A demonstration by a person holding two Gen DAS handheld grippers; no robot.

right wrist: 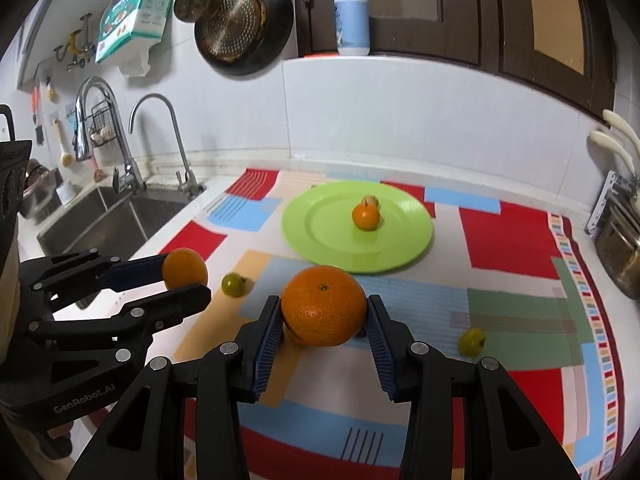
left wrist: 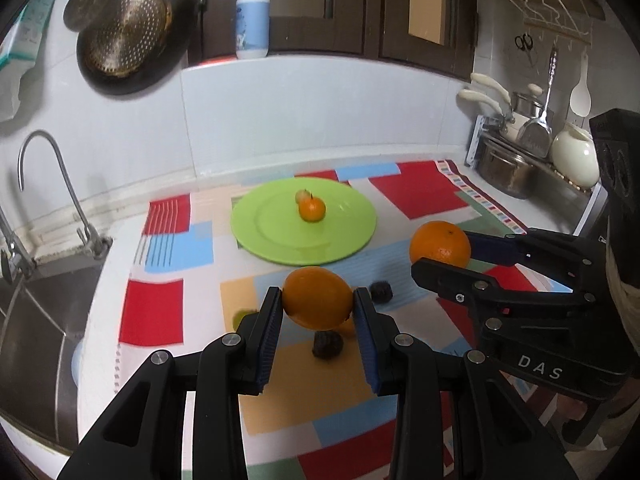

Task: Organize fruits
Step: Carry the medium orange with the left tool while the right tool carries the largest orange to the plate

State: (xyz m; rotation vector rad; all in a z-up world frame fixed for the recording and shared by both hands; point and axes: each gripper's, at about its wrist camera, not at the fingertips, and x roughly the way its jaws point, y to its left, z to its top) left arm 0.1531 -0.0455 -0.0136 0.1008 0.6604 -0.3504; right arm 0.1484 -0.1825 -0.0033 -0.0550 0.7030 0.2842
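Sink (right wrist: 100,216): steel basin at left edge of right wrist view, two curved taps (right wrist: 160,136) at its back rim; lower left of left wrist view.
Left gripper (left wrist: 318,300): bottom centre of left wrist view, clenched on small orange (left wrist: 318,298), blue pads touching both its sides, fruit clear of cloth; seen again at middle left of right wrist view.
Small green fruit (right wrist: 233,284): on cloth just right of left gripper's tips in right wrist view, apart from them.
Dark fruits (left wrist: 327,345): one below held small orange in left wrist view, another (left wrist: 381,291) just right of it, both on cloth; kind cannot be told.
Green plate (right wrist: 400,256): centre of both views, flat on cloth, beyond both grippers.
Small tangerine (right wrist: 365,216): on plate, near its middle, touching a paler small fruit (right wrist: 370,201) behind it.
Right gripper (right wrist: 323,312): bottom centre of right wrist view, grasping large orange (right wrist: 323,310), pads pressed on left and right sides, stem dimple up, fruit off cloth; middle right of left wrist view.
Second green fruit (right wrist: 472,342): on cloth, right of right gripper, well apart from plate.
Patchwork cloth (right wrist: 508,236): red, blue, beige and green blocks, covering counter under plate and loose fruits.
Pot rack (left wrist: 520,160): right edge of left wrist view, steel pots and a white jug.
Wall items: pans (left wrist: 128,32) upper left, pump bottle (left wrist: 252,20) on ledge at top centre.
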